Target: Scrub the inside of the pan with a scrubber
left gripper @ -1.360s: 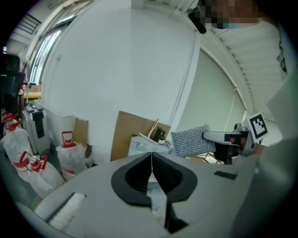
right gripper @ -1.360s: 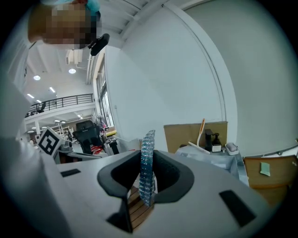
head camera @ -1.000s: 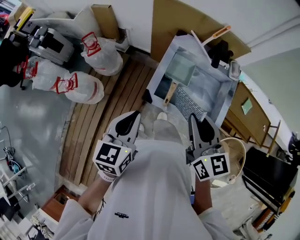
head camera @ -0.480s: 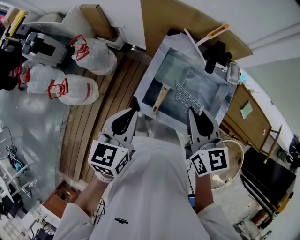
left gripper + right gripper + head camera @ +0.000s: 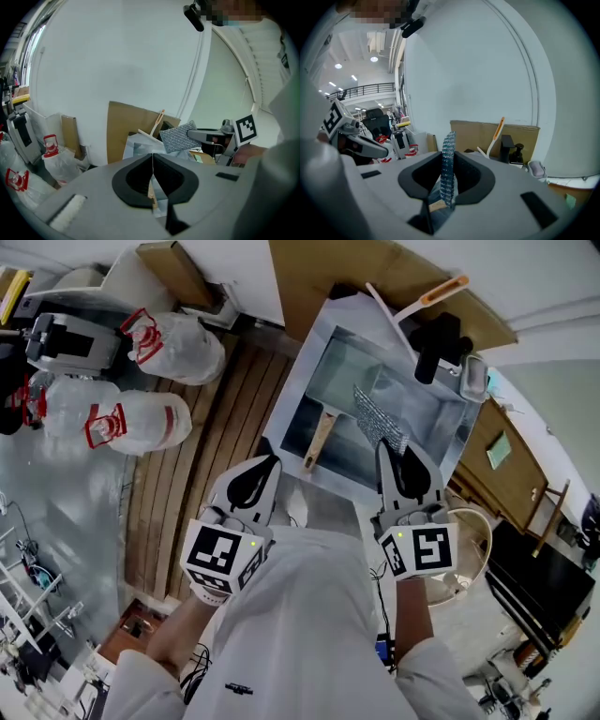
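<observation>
While the right gripper has its jaws pinched tight on a thin grey mesh scrubber sheet, the left gripper has its jaws pressed together on nothing. In the head view the scrubber sits over the shiny steel sink at upper centre. The rectangular metal pan lies inside the sink, just left of the scrubber, with its wooden handle pointing toward the left gripper.

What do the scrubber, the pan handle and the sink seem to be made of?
Scrubber: likely woven metallic or plastic mesh; grey, glittery grid texture.
Pan handle: probably wood; pale tan, matte.
Sink: apparently stainless steel; silvery, reflective walls.
</observation>
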